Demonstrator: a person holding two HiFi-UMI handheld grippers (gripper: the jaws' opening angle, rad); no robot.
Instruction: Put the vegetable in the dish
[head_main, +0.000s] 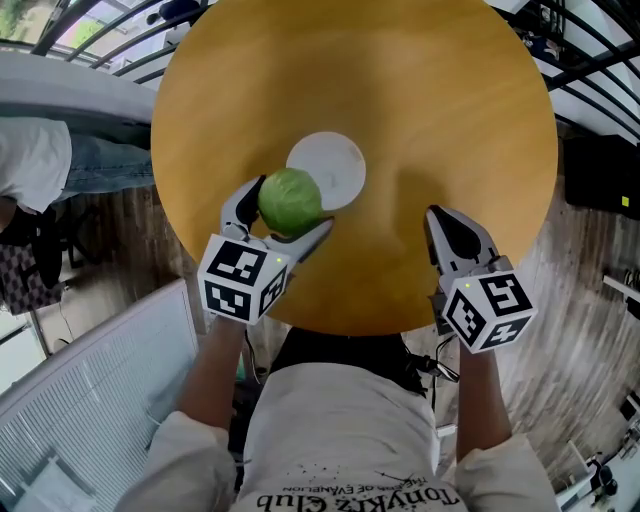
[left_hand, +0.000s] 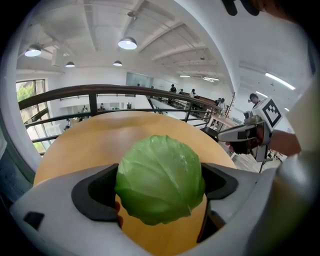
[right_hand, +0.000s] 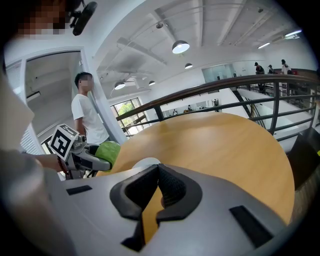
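Note:
A round green cabbage (head_main: 290, 200) is held off the table in my left gripper (head_main: 280, 212), which is shut on it; the left gripper view shows the cabbage (left_hand: 160, 179) wedged between both jaws. The white dish (head_main: 332, 163) lies on the round wooden table (head_main: 440, 110) just beyond and right of the cabbage, partly covered by it. My right gripper (head_main: 447, 237) hovers over the table's near right part, shut with nothing in it; its view shows the tips (right_hand: 158, 186) together, the dish (right_hand: 141, 163) and the cabbage (right_hand: 107, 150) off to the left.
The table's near edge is right below both grippers. A black railing (head_main: 590, 60) runs behind the table. A person in a white shirt (head_main: 30, 160) stands at the left. A white slatted panel (head_main: 90, 400) lies low at the left.

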